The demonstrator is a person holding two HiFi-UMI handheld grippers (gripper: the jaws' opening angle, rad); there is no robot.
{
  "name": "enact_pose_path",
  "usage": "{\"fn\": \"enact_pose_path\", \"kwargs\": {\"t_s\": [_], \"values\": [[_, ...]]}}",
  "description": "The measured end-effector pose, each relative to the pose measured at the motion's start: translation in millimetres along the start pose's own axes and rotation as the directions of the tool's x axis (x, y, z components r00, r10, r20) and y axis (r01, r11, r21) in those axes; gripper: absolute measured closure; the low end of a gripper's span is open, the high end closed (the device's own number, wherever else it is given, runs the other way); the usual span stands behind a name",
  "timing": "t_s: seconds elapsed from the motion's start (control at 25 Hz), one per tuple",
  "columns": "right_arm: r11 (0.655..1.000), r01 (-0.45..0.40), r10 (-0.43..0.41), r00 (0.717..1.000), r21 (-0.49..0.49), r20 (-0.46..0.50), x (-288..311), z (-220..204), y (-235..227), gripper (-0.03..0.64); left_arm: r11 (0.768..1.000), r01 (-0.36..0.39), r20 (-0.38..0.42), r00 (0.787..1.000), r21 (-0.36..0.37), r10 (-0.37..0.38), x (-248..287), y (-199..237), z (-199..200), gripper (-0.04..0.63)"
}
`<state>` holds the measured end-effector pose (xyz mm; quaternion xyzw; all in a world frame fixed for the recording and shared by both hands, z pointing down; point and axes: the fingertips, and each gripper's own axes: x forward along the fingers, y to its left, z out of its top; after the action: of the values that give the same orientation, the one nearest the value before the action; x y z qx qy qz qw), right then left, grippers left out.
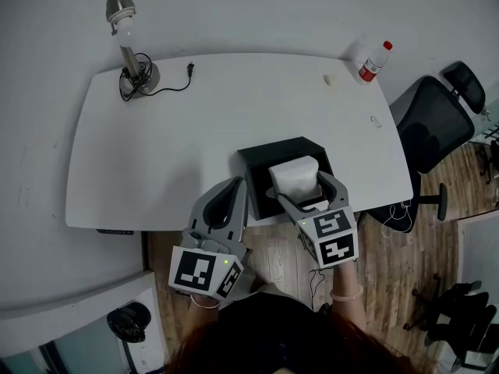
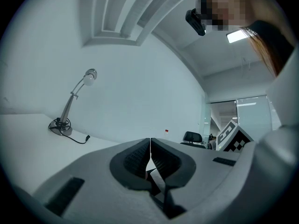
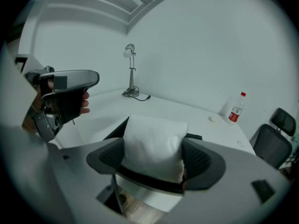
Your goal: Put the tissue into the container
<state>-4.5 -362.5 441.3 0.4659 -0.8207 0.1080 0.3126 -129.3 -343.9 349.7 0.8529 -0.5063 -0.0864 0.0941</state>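
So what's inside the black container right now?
Inside the black rectangular container, only bare dark floor shows along its left side. The soft white tissue pack, clamped between the jaws of the right gripper, hangs over the opening and hides the rest.

Left gripper (image 1: 236,185) has its fingers pressed together, while right gripper (image 1: 300,184) fingers clamp the tissue (image 1: 294,170).

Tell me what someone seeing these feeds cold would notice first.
The white tissue pack clamped in the right gripper, held at the black container by the table's near edge. Beside it the left gripper is shut and empty. Farther off, a desk lamp stands at the far left corner and a red-capped bottle at the far right.
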Motion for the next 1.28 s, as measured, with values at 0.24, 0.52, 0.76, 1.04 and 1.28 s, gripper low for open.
{"fn": "enact_pose_path", "kwargs": {"t_s": [0.24,0.52,0.76,1.04,1.28], "values": [[1.0,-0.01,0.011,0.998,0.018,-0.06,10.3,-6.9,1.6,0.218,1.0,0.003,-0.008,1.0,-0.01,-0.003,1.2,4.3,-4.1,0.571],[0.999,-0.016,0.022,0.986,0.036,-0.165,22.3,-15.8,-2.2,0.216,1.0,-0.002,-0.017,1.0,-0.023,0.002,1.9,10.7,-7.4,0.571],[0.998,-0.039,0.047,0.969,0.04,-0.243,32.1,-23.2,-1.1,0.216,1.0,-0.007,-0.02,1.0,-0.03,0.007,2.8,15.6,-9.4,0.571],[0.997,-0.065,0.073,0.943,0.038,-0.325,38.6,-31.7,0.3,0.216,0.999,-0.012,-0.022,1.0,-0.032,0.011,3.9,19.2,-10.1,0.571],[0.996,-0.083,0.087,0.916,0.026,-0.393,41.7,-37.9,2.7,0.216,0.999,-0.011,-0.025,1.0,-0.035,0.01,6.0,19.6,-12.3,0.571]]}}
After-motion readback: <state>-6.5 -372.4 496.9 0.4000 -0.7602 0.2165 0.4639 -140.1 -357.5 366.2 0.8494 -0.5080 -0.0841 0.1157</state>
